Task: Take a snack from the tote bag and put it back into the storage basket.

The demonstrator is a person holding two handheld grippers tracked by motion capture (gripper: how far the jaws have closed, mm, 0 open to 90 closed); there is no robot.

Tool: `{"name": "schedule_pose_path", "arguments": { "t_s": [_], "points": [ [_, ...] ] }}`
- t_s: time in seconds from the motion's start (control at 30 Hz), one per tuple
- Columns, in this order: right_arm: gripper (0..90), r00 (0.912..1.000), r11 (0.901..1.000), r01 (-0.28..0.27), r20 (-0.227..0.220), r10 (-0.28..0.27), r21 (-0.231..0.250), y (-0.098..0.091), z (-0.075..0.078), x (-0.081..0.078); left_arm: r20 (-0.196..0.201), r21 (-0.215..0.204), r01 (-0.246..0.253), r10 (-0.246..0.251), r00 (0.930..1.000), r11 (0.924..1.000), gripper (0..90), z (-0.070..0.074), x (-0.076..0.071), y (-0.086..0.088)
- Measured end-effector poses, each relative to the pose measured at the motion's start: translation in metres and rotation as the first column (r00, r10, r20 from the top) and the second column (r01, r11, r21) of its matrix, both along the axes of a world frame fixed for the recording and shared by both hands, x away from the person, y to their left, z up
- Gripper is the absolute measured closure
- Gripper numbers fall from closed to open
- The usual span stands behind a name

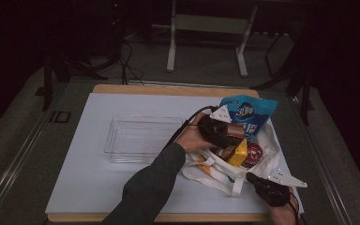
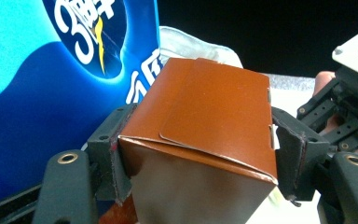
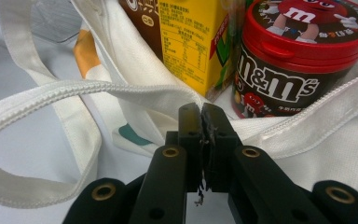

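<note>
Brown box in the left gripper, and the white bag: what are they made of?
Brown rectangular box: seemingly thin coated cardboard, slightly glossy, with folded flaps and creased edges. White tote bag: apparently matte non-woven fabric, fine dotted texture, stitched rim; it sags softly.

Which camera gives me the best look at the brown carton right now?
The left gripper view: the brown carton sits large between the left gripper's pads. In the high view it is a small brown patch beside the blue bag.

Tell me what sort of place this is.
Probably a lab or studio set up for recording, not a home: a lit table with a white mat amid darkness, cables trailing on the floor, and a metal equipment stand behind.
</note>
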State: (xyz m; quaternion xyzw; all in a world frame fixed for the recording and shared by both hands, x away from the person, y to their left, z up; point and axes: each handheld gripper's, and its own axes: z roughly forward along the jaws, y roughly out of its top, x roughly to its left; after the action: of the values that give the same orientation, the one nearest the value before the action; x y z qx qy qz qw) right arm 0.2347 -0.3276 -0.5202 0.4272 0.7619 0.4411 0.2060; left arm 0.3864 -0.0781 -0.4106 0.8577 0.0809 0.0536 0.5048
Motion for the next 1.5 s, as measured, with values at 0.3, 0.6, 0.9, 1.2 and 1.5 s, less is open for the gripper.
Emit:
{"name": "schedule_pose_path", "arguments": {
  "t_s": [0.3, 0.6, 0.9, 1.2, 1.5],
  "points": [
    [86.9, 1.0, 1.0, 0.001, -0.001, -0.001, 0.002, 0.0, 0.0, 0.0, -0.065, -0.111, -0.044, 0.037, 0.9972, 0.9928, 32.4, -0.008, 0.003, -0.003],
    [86.8, 1.0, 1.0, -0.003, -0.001, 0.003, 0.004, -0.001, -0.001, 0.0, -0.062, -0.134, -0.038, 0.03, 0.9976, 0.9903, 38.9, -0.007, 0.001, -0.001],
    [86.7, 1.0, 1.0, -0.001, 0.0, 0.001, 0.004, -0.001, -0.001, 0.0, -0.073, -0.183, -0.068, 0.056, 0.9958, 0.9807, 37.7, -0.015, 0.0, 0.0],
    [86.6, 1.0, 1.0, 0.0, -0.001, 0.0, 0.009, -0.001, -0.001, 0.0, -0.067, -0.186, -0.062, 0.05, 0.9965, 0.9806, 36.1, -0.017, 0.001, -0.003],
    [86.5, 1.0, 1.0, -0.002, -0.001, 0.002, 0.009, -0.001, -0.002, 0.0, -0.058, -0.149, -0.054, 0.045, 0.9973, 0.9874, 41.0, -0.013, -0.003, 0.0]
  ]
}}
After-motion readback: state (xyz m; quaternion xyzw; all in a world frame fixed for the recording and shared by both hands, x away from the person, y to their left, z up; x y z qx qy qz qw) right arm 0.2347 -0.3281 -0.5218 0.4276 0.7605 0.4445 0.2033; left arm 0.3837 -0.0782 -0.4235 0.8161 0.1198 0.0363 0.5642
